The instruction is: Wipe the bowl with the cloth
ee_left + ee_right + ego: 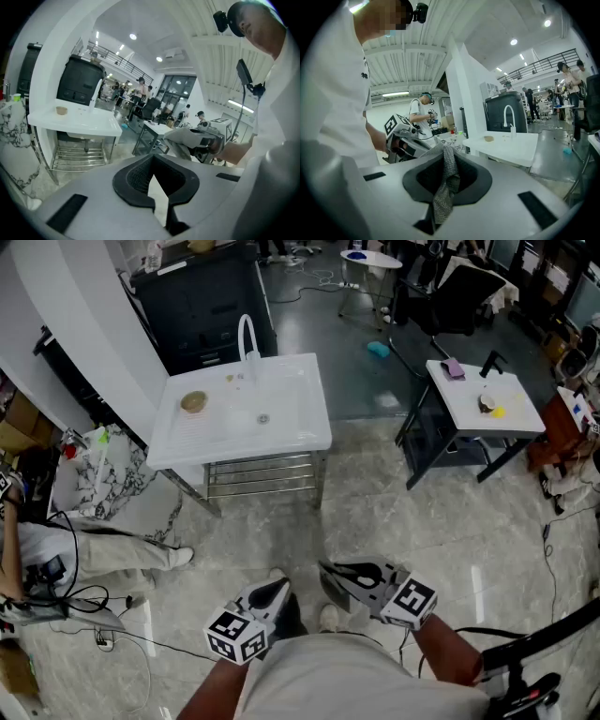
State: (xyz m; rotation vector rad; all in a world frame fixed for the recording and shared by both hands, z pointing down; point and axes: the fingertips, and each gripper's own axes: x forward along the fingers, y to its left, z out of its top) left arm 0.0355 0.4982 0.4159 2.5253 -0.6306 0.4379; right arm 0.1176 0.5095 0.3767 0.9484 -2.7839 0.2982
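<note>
A small tan bowl [194, 401] sits on the left side of the white sink table [291, 432], well ahead of both grippers; it also shows as a bowl [61, 110] and a bowl [489, 138] in the gripper views. My right gripper [339, 577] is held low near my body, shut on a grey mesh cloth [446, 180] that hangs from between its jaws. Beside it, my left gripper [273, 595] is shut with nothing in it. Both point toward the sink table.
A curved faucet [247, 337] stands at the sink's back, with a black cabinet [202, 298] behind it. A second white table [511, 413] with small items stands at the right. A person's leg [103, 552] and cables [122, 638] lie on the floor at the left.
</note>
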